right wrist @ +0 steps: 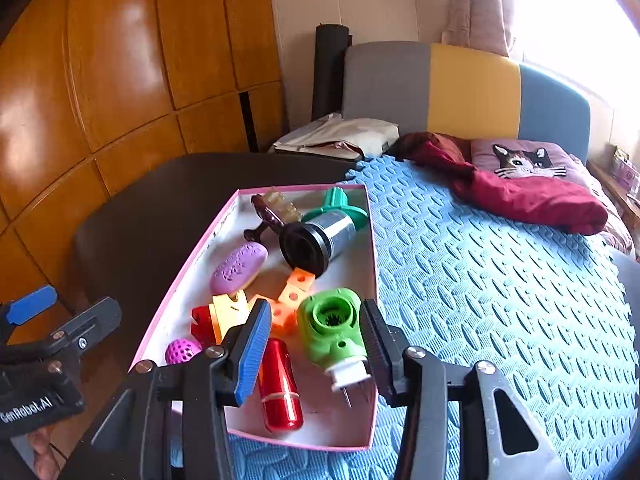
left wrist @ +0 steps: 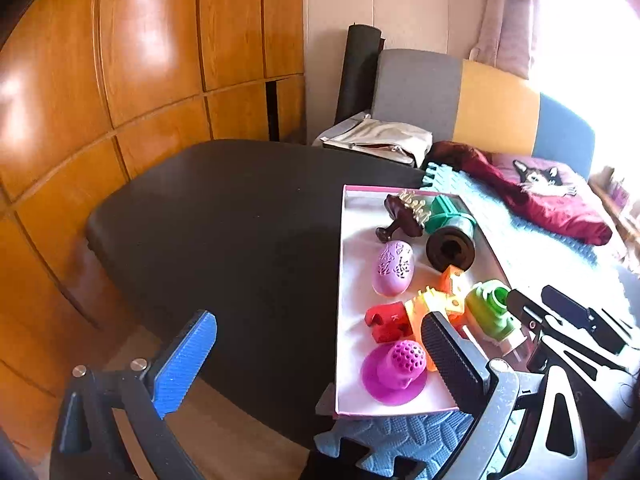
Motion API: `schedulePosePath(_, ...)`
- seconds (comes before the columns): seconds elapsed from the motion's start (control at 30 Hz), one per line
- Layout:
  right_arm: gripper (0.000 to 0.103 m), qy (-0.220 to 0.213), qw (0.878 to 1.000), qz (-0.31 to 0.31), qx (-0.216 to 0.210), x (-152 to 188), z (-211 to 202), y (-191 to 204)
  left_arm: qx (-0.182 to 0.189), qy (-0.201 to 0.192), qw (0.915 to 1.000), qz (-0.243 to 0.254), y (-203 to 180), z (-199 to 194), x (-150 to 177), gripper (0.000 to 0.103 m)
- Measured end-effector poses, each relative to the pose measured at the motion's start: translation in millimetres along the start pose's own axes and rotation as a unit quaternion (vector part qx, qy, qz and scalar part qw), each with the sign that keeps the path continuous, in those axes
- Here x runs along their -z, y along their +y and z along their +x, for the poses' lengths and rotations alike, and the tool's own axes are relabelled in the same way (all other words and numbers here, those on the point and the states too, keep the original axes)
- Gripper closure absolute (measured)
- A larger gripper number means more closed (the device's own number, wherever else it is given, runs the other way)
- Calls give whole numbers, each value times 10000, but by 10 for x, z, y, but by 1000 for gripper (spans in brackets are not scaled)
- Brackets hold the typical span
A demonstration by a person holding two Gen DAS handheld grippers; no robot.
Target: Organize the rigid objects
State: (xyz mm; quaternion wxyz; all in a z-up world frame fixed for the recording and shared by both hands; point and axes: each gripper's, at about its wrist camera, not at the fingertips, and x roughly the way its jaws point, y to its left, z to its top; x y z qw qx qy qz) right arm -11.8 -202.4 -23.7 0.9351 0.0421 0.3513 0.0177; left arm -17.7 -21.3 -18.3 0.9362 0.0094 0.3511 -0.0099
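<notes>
Between the wide-open, empty right tool (right wrist: 312, 344) fingers sits the green part (right wrist: 332, 326) (stiff, light plastic, probably), best pinched across its flat sides; left tool (left wrist: 316, 360) likewise open, empty.

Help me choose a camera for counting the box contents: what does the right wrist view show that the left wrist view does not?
Only the right wrist view shows the shiny red metal cylinder in the box and the green plastic part's white tip with pins. Only the left wrist view shows the magenta dotted knob's wide flat brim. Both show the pink-rimmed white box, purple oval piece, black-capped metal cylinder and both open grippers: right gripper, left gripper.
</notes>
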Motion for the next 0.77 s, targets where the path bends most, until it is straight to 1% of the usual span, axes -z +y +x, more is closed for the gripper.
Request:
schedulePosePath(0.03, 57, -16, 10000, -5, 10, 14, -20, 0, -40, 22, 10000, 56, -23, -10, 5, 0)
schedulePosePath(0.13, 57, -73, 10000, -3, 47, 33, -70, -2, 22, -22, 10000, 82, -48, -47, 17, 0)
schedulePosePath(0.37, 57, -147, 9999, -4, 76, 25, -125, 4, 92, -279, 9996, -10, -41, -165, 0, 0)
schedulePosePath(0.5, 57, -143, 9999, -2, 77, 22, -123, 10, 174, -247, 9995, -84, -23, -170, -10, 0)
schedulePosePath(0.63, 57, -139, 9999, -25, 74, 27, -115, 29, 62, -408, 9991, -128, -8, -202, 13, 0)
schedulePosePath(0.77, 57, -127, 9999, -43, 54, 32, -108, 44, 86, -378, 9992, -121, -1, -175, 4, 0)
